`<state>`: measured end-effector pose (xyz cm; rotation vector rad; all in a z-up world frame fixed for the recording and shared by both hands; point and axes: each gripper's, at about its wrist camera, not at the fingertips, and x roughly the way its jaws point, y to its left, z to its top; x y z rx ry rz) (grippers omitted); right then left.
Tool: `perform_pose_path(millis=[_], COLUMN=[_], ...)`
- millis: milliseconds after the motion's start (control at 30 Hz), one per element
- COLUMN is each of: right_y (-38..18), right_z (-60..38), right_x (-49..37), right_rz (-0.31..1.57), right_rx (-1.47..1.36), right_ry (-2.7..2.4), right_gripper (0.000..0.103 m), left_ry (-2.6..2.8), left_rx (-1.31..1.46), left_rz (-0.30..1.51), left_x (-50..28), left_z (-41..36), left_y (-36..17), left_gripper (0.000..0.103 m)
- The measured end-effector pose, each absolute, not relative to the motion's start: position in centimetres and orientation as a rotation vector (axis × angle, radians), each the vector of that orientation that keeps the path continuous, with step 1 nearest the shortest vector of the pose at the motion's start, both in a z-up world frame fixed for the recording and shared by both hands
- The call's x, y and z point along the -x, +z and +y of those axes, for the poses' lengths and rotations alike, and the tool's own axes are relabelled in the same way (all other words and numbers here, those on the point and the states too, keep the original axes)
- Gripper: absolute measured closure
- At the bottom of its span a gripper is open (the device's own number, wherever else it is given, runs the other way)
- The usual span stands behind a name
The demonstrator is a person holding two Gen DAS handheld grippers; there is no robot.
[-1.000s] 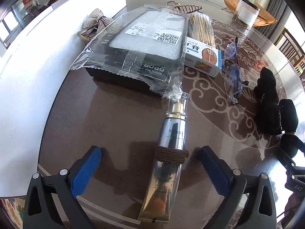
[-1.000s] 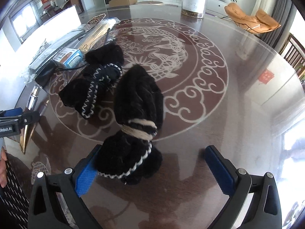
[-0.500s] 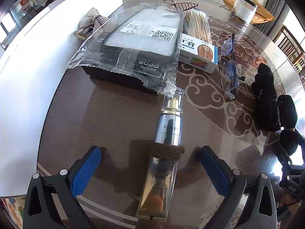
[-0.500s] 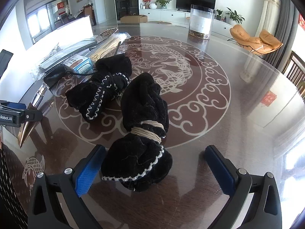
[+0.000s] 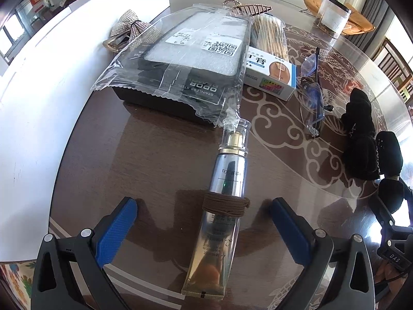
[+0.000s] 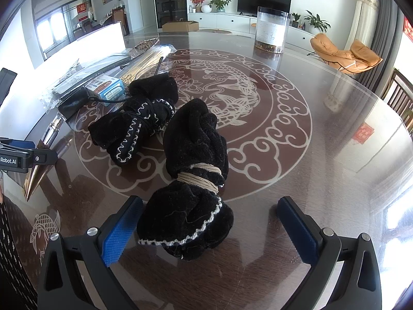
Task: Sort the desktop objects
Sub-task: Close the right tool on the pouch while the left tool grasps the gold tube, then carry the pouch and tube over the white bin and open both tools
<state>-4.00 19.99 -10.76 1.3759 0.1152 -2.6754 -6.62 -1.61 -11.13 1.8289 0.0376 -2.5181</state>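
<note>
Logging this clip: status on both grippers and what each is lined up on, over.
Left gripper open, straddling silver tube. Right gripper open around black cloth bundle. Neither gripped. Second black bundle close beside the first.

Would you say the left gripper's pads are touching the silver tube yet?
Apart. The left wrist view shows bare table on both sides between the silver tube and the left gripper.

Both wrist views look low and close across the table (image 5: 160, 155), sharing the black pouches (image 6: 196, 139).
</note>
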Motion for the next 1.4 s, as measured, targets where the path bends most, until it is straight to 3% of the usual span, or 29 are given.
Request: perform_pose_path(millis=[167,367,467,533,667,733,767,800,900,1400], right_y=[-10.8,-10.8,-10.7,-10.4,-8.0,-7.4,-7.5,-7.8,-9.0,-4.6], right_z=[20.0,20.0,19.9,19.7,19.7,19.0,18.5,18.0,16.8,21.5], right_x=[4.0,4.0,4.5,6.6,9.9,10.9,11.3,11.4,11.1,5.2], right_rz=[0.115,0.115,0.138,0.201,0.133,0.180,0.222,0.271,0.409,0.211], right_rx=[-1.376,-1.376,-1.417,-1.612,-1.752,-1.790,-1.813,-1.831,-1.895,-1.758], right_ry=[-2.675,-2.676,-2.634,-2.446,-2.241,-2.194,-2.174,-2.152,-2.065,-2.186], right_gripper=[0.000,0.000,0.000,0.000,0.000,0.000,0.000,0.003,0.069,0.071], left_ry=[-2.488,-2.502,-2.503,-2.498,-2.509,-2.540,-2.569,-2.589,-2.607,-2.896], left_rx=[-1.704,-1.756,-1.976,-2.097,-2.133,-2.105,-2.087,-2.085,-2.108,-1.881], left_rz=[0.124,0.082,-0.066,-0.177,-0.235,-0.237,-0.250,-0.266,-0.247,0.191], left_x=[5.2,5.4,6.9,7.5,8.1,8.1,8.1,8.2,8.2,4.2], left_z=[-1.3,-1.3,-0.3,0.2,-0.3,-0.4,-0.4,-0.4,-1.7,-6.4], left_y=[-11.2,-11.1,-11.2,-11.4,-11.3,-10.8,-10.2,-9.8,-9.2,-3.5], left_gripper=[0.000,0.000,0.000,0.000,0.002,0.019,0.044,0.078,0.077,0.077])
